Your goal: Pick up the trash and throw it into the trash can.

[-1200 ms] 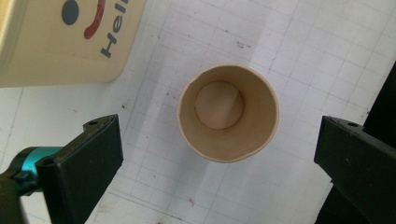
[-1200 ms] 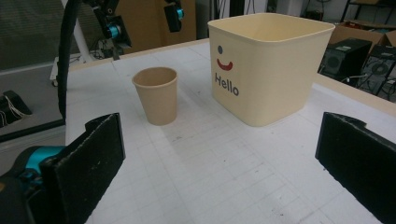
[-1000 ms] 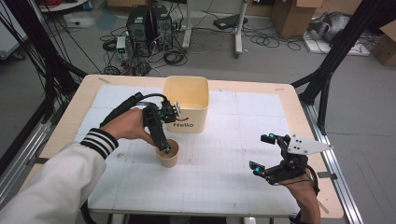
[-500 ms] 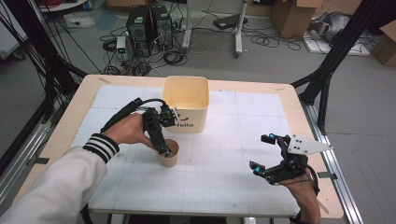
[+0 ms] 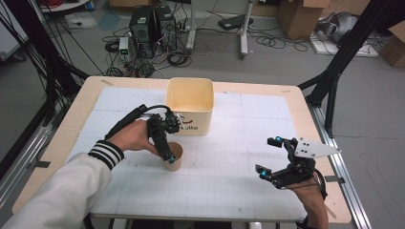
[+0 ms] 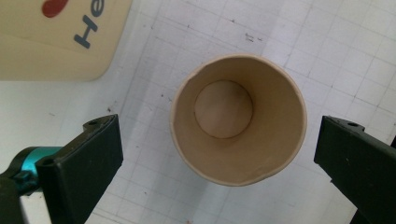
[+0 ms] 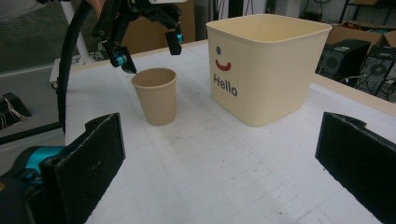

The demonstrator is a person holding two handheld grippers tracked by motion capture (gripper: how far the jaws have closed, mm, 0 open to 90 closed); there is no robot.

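L hand-held gripper [image 6: 219, 154] released over paper cup [image 6: 238, 119], jaws clear of rim, R hand-held gripper [image 5: 273, 155] released

The left tool [image 6: 219, 154] hangs spread, seemingly above an upright paper cup [image 6: 238, 119].

- paper cup [image 6: 238, 119]: plain kraft brown, inside and out
- tub [image 7: 266, 65]: cream, with a red smile, a dark dot and blue-grey "Hello"
- table mat [image 5: 224, 176]: white with a thin grey grid
- sleeve cuff [image 5: 106, 153]: black and white stripes
- left gripper [image 7: 149, 51]: black with teal bits
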